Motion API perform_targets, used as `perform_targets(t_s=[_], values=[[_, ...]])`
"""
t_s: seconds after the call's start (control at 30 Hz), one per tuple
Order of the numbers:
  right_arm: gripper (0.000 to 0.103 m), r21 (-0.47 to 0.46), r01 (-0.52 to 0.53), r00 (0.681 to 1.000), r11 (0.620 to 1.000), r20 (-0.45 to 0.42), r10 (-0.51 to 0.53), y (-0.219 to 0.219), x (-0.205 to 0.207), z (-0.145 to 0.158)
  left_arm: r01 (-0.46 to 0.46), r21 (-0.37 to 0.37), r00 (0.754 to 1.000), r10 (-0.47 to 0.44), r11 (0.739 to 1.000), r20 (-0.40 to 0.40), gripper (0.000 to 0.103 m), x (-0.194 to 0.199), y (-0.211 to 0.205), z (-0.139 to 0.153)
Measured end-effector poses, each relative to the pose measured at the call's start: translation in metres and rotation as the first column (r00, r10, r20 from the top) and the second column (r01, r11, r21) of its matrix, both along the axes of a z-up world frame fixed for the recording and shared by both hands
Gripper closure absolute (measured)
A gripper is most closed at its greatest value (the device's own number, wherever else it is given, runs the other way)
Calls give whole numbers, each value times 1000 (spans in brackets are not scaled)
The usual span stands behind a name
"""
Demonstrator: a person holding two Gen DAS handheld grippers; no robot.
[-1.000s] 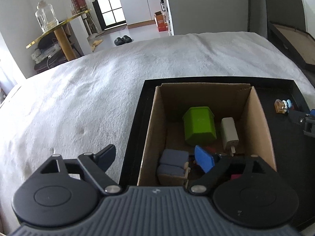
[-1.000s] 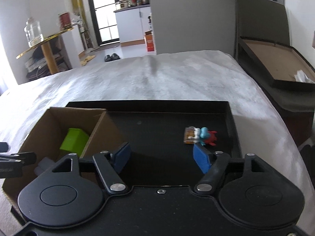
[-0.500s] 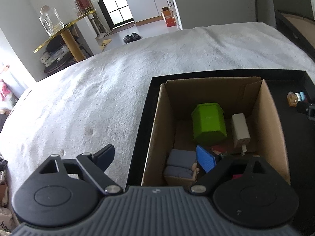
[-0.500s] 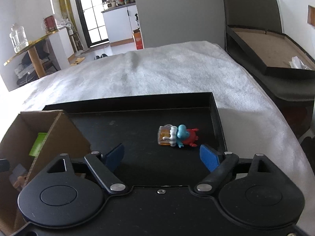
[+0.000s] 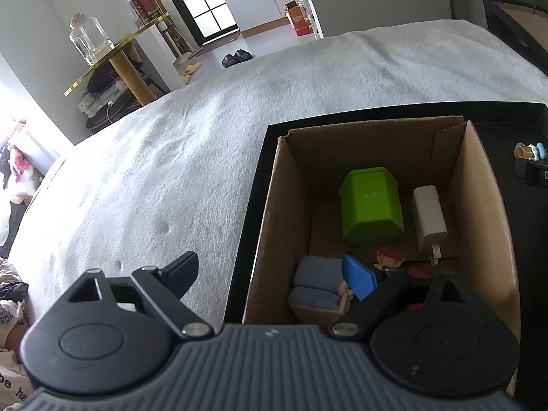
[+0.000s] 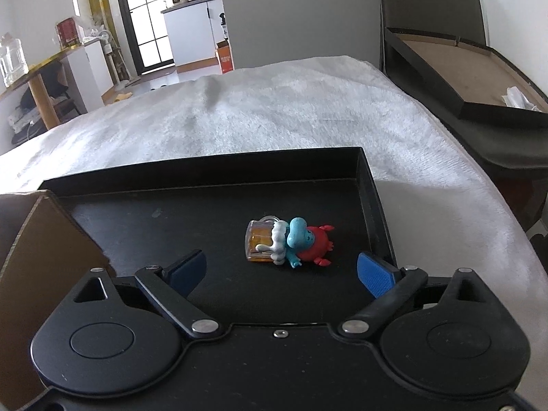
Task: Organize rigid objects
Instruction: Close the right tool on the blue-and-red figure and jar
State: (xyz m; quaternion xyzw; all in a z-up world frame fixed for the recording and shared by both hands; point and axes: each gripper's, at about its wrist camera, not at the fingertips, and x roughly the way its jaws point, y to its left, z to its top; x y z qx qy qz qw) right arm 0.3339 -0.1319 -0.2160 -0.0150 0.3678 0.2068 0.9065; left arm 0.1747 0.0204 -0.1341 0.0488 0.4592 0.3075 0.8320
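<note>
1. Presently, the right tongs (image 6: 281, 270) are standing wide apart and empty, hovering low over the shallow black tray (image 6: 371, 185), with the small blue-and-red plastic figurine clutching an amber mug (image 6: 289, 243) lying on its side just ahead of the gap between the two blue pads.

2. Left tongs (image 5: 274, 274) are likewise spread wide and holding nothing, poised over the near left corner of the open brown cardboard box (image 5: 479, 205) sitting in the same tray on the white fleece-covered bed (image 5: 239, 102).

3. Judged step in hand: picking the figurine for transfer into the box, which is already housing a green hexagonal plastic container (image 5: 371, 205), a white plug-in charger (image 5: 430, 219) and a grey miniature sofa (image 5: 318, 287).

4. Recommended approach: advancing the right tongs until the pads are flanking the figurine's broadest part, the blue-and-red body, rather than the mug end, which looks smooth and likely to slip.

5. Keeping the pads level with the tray floor is advisable, since the item is lying low.

6. Risk noted: the tray's right wall is sitting near the right pad; clipping it would be skewing the closure.
</note>
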Motion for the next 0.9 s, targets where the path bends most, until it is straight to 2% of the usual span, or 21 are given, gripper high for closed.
perform_targets(t_s=[0.37,0.47,0.57,0.63,0.9], values=[[8,-52,2,1000,999,16,-1,14,14,-12,-6,-1,1000,6,1000,4,13,0,1,1],[12,-87,5,999,996,36,-2,19,16,-13,-7,-7,1000,7,1000,7,13,0,2,1],[21,-102,-3,999,995,50,8,22,15,-13,-8,-15,1000,8,1000,10,13,-2,4,1],[45,-112,-16,998,994,64,23,25,13,-10,-9,-17,1000,9,1000,14,13,-2,4,2],[45,-103,-33,998,994,43,38,21,-1,1,-10,-37,999,11,999,35,13,-8,7,3]])
